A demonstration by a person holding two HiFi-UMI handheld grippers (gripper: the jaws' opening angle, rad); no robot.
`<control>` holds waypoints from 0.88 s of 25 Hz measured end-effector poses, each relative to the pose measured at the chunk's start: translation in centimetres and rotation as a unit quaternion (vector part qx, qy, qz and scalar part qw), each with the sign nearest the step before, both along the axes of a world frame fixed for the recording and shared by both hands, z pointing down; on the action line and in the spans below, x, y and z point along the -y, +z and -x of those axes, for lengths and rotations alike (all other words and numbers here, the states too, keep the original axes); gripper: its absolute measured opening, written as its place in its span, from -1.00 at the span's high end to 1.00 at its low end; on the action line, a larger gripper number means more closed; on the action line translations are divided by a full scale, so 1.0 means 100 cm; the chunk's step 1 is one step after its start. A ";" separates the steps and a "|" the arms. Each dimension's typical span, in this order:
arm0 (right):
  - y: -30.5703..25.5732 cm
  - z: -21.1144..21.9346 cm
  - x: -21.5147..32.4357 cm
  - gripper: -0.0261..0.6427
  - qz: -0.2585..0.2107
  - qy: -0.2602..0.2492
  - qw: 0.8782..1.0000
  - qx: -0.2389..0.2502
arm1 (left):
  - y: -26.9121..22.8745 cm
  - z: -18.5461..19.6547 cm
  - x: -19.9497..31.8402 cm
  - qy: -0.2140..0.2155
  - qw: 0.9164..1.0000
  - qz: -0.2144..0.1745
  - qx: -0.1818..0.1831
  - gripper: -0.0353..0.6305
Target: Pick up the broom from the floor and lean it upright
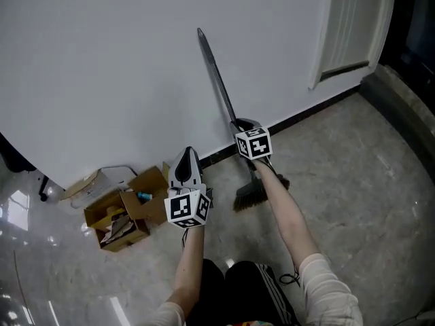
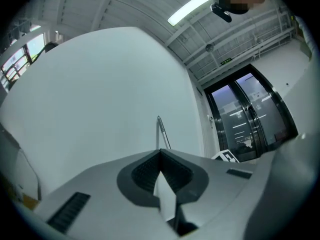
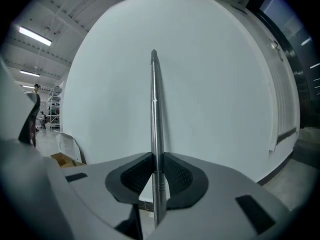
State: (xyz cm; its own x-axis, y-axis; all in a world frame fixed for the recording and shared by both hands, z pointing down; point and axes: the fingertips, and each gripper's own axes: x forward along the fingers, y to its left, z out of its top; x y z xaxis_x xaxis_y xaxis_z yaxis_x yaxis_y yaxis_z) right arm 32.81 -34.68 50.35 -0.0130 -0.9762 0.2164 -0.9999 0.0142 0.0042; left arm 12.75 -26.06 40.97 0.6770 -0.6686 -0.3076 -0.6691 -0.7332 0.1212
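Tongs first, from the head view: my right tongs (image 1: 243,125) are clamped on the broom (image 1: 216,70) low on its metal handle. My left tongs (image 1: 187,152) hang free just to the left, well apart from the handle. The broom stands nearly upright, its bristles (image 1: 250,197) on the floor (image 1: 353,182) by the dark skirting and its handle slanting up along the white wall (image 1: 102,66); I cannot tell whether the top touches. An open cardboard box (image 1: 122,212) sits on the floor to the left.

From the left gripper view, my left tongs (image 2: 160,151) are closed tip to tip with nothing between them, and the broom's handle top (image 2: 162,131) shows beyond, with glass doors (image 2: 250,114) to the right.

From the right gripper view, my right tongs (image 3: 156,159) grip the handle (image 3: 155,104), which runs straight up before the wall (image 3: 215,84)
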 end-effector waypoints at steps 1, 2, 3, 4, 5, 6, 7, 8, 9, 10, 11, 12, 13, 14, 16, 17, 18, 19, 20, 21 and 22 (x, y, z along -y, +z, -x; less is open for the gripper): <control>0.002 -0.001 0.004 0.68 0.000 0.002 1.000 -0.003 | 0.007 0.000 0.002 -0.001 1.000 0.007 0.001 0.76; 0.005 -0.002 0.007 0.68 -0.002 0.005 1.000 -0.006 | 0.012 0.002 0.004 -0.002 1.000 0.011 0.002 0.76; 0.007 -0.004 0.009 0.68 -0.005 0.008 1.000 -0.010 | 0.016 0.003 0.005 -0.004 1.000 0.013 0.002 0.76; 0.007 -0.005 0.011 0.68 -0.011 0.010 1.000 -0.013 | 0.019 0.004 0.007 -0.007 1.000 0.013 0.003 0.76; 0.007 -0.006 0.012 0.68 -0.019 0.011 1.000 -0.013 | 0.021 0.006 0.009 -0.009 1.000 0.012 0.004 0.76; 0.006 -0.006 0.013 0.68 -0.027 0.012 1.000 -0.010 | 0.023 0.007 0.012 -0.012 1.000 0.012 0.004 0.76; 0.006 -0.007 0.013 0.68 -0.034 0.015 0.999 -0.006 | 0.026 0.007 0.013 -0.014 1.000 0.014 0.004 0.76; 0.006 -0.007 0.012 0.68 -0.038 0.018 0.999 -0.002 | 0.030 0.007 0.014 -0.014 1.000 0.017 0.003 0.76; 0.008 -0.008 0.011 0.67 -0.040 0.023 0.999 0.003 | 0.033 0.007 0.014 -0.013 1.000 0.021 0.004 0.76; 0.011 -0.008 0.011 0.67 -0.037 0.027 0.999 0.009 | 0.037 0.006 0.015 -0.012 1.000 0.024 0.006 0.76; 0.015 -0.007 0.013 0.67 -0.033 0.029 0.999 0.016 | 0.038 0.005 0.016 -0.012 1.000 0.026 0.009 0.76; 0.017 -0.005 0.016 0.64 -0.028 0.030 0.999 0.021 | 0.039 0.005 0.018 -0.012 1.000 0.027 0.011 0.76; 0.019 -0.005 0.017 0.53 -0.024 0.030 0.999 0.024 | 0.039 0.004 0.018 -0.012 0.999 0.028 0.014 0.76; 0.021 -0.006 0.015 0.40 -0.022 0.030 0.999 0.026 | 0.041 0.002 0.017 -0.011 0.999 0.030 0.016 0.76; 0.019 -0.012 0.005 0.30 -0.030 0.036 0.998 0.033 | 0.047 -0.002 0.013 -0.006 0.999 0.037 0.020 0.76; 0.014 -0.016 -0.001 0.29 -0.040 0.041 0.998 0.033 | 0.051 -0.004 0.012 -0.004 0.999 0.040 0.023 0.76; 0.006 -0.020 -0.007 0.29 -0.053 0.045 0.997 0.032 | 0.054 -0.006 0.011 -0.001 0.999 0.042 0.026 0.76; -0.005 -0.022 -0.013 0.29 -0.069 0.047 0.996 0.031 | 0.054 -0.009 0.009 0.001 0.999 0.041 0.027 0.76; -0.016 -0.023 -0.020 0.29 -0.087 0.046 0.995 0.030 | 0.054 -0.012 0.008 0.004 0.999 0.039 0.028 0.76; -0.027 -0.020 -0.028 0.29 -0.105 0.040 0.993 0.032 | 0.052 -0.014 0.005 0.007 0.999 0.034 0.028 0.76; -0.036 -0.014 -0.037 0.30 -0.119 0.029 0.992 0.035 | 0.051 -0.016 0.002 0.010 0.999 0.030 0.029 0.76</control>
